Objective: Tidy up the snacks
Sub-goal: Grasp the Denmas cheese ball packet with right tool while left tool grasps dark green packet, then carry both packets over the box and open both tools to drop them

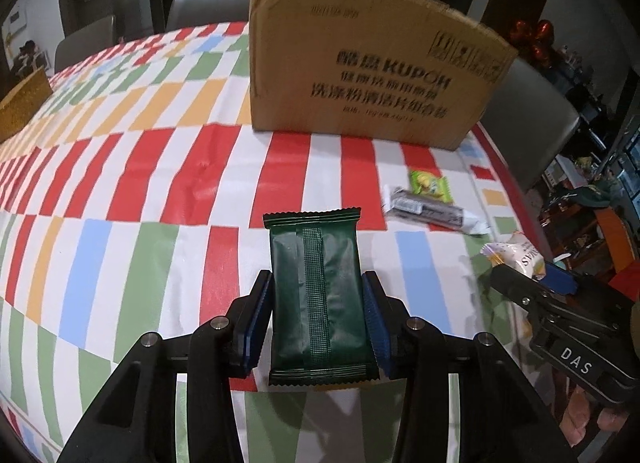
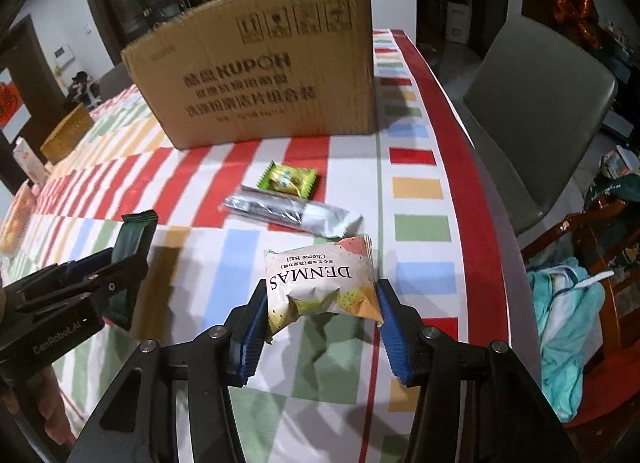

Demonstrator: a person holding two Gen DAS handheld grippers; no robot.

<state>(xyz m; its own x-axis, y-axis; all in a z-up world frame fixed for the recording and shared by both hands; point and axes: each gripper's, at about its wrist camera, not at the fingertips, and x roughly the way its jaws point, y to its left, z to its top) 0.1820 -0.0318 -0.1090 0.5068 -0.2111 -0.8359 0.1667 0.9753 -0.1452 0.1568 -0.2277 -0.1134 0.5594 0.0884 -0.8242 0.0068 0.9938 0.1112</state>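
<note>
The left gripper (image 1: 318,299) is clamping a dark green packet (image 1: 316,295) between its 2 pads. The right gripper (image 2: 322,303) is pinching a white DENMAS pouch (image 2: 320,283); beyond its fingers, a lime packet (image 2: 290,181) and silver bar (image 2: 288,211) are lying before the cardboard box (image 2: 260,71)

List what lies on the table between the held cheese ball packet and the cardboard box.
In the right wrist view, a silver wrapper and a green candy packet lie between the cheese ball packet and the cardboard box.
</note>
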